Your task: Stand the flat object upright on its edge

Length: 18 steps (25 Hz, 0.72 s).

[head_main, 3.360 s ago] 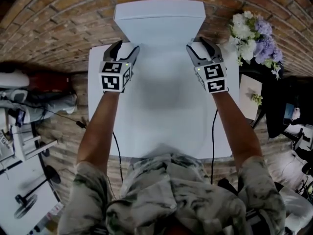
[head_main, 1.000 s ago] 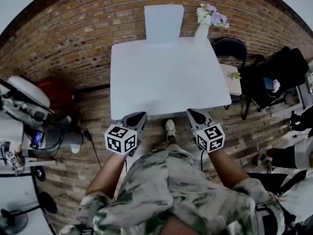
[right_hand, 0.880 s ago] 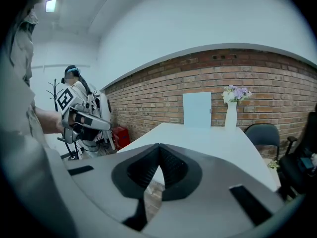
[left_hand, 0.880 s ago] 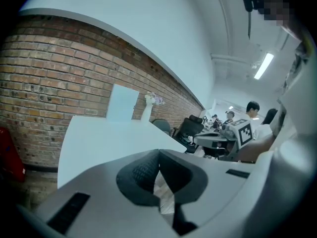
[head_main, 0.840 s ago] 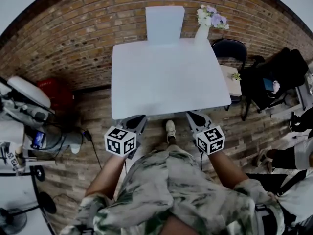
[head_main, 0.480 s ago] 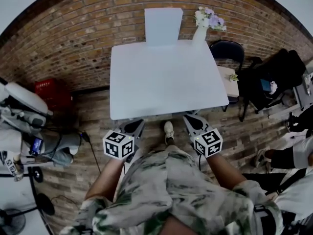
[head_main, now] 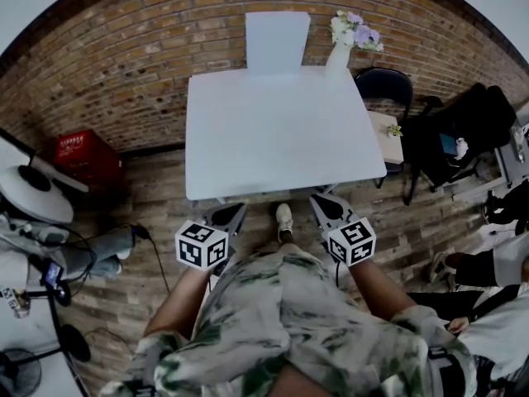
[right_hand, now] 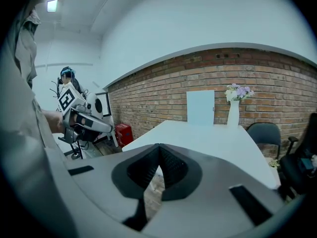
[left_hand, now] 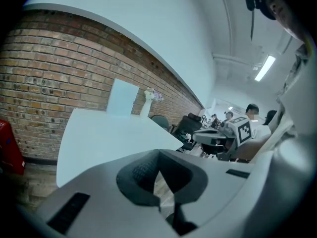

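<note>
Left gripper and right gripper are hanging clenched and empty off the table's near edge. This is seemingly because the flat panel is already standing upright at the far edge, before the brick wall.

One table, one upright panel, one vase, two claws

Ahead of the closed left gripper and right gripper, the white table offers open passage across its top to the far edge. Farthest ahead, a white panel stands upright before the brick wall. A flower vase blocks the corner ahead-right of the right gripper.
</note>
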Each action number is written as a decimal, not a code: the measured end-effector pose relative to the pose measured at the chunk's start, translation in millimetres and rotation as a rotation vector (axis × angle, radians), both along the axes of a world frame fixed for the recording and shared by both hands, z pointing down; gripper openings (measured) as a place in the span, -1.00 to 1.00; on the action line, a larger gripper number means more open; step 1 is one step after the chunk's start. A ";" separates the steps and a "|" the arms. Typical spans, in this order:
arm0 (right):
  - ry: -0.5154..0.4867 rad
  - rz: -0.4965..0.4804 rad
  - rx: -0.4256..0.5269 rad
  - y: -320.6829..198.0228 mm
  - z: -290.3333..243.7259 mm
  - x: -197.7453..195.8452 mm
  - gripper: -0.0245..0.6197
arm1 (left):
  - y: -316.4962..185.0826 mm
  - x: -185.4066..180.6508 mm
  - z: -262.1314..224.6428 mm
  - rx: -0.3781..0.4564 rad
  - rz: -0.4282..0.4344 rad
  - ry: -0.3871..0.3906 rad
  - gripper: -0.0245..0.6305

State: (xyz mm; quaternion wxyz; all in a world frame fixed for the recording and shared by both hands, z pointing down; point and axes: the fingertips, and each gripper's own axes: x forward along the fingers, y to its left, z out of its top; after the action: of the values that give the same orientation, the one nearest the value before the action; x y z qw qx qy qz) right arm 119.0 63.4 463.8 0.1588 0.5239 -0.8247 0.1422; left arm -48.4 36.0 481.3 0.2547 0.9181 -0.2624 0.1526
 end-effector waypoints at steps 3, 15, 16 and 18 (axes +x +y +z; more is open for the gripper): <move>0.005 -0.009 -0.008 -0.4 2.1 -3.5 -0.86 | 0.1 -5.9 2.8 -0.006 -0.009 0.000 -0.85; -0.003 -0.030 -0.027 -19.2 7.9 -3.6 -0.86 | -15.4 -8.1 7.2 -0.018 -0.021 -0.015 -0.85; -0.003 -0.031 -0.031 -20.8 9.8 -2.7 -0.86 | -16.5 -6.9 8.8 -0.022 -0.021 -0.017 -0.85; -0.003 -0.032 -0.044 -23.9 13.7 0.0 -0.86 | -19.4 -3.7 12.2 -0.031 -0.018 -0.019 -0.85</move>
State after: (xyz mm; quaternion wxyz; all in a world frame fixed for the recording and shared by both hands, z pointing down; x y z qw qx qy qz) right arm 118.9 39.5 477.5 0.1712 0.5069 -0.8299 0.1584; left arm -52.1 16.6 493.5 0.2677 0.9102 -0.2707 0.1632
